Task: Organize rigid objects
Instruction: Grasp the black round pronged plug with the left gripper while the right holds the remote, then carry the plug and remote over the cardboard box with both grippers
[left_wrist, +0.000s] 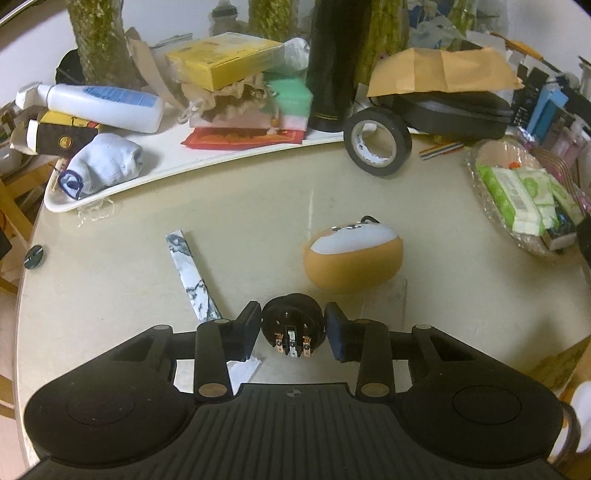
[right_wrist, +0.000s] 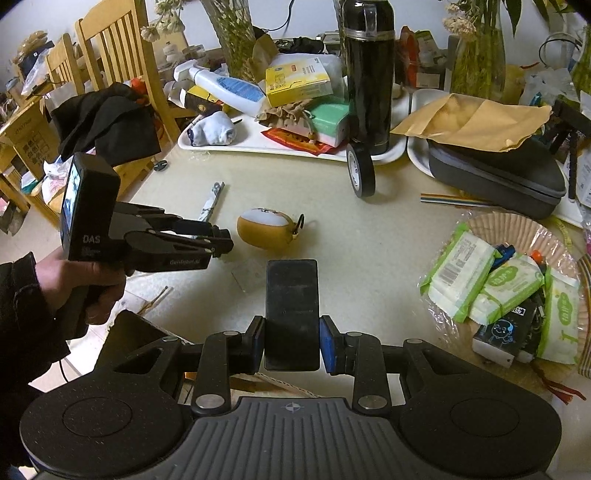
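Observation:
In the left wrist view my left gripper (left_wrist: 293, 314) is shut on a small round black plug (left_wrist: 291, 326) with copper pins, a pad touching each side, low over the beige table (left_wrist: 258, 206). A marbled strip (left_wrist: 192, 273) lies just left of it, and an orange and white egg-shaped toy (left_wrist: 352, 258) sits just beyond. My right gripper (right_wrist: 291, 334) is shut on a flat black rectangular slab (right_wrist: 291, 295), holding it above the table. A hand holds the left gripper (right_wrist: 223, 243) at the left of the right wrist view, next to the toy (right_wrist: 266, 230); the plug is hidden there.
A black tape roll (left_wrist: 376, 144) stands on edge beside a tall black flask (left_wrist: 334, 62). A white tray (left_wrist: 155, 162) carries a sock, a bottle and boxes. At the right are a basket (right_wrist: 491, 225) of tissue packs and a grey case (right_wrist: 495, 177) under a brown envelope. Wooden chairs (right_wrist: 107, 40) stand at the left.

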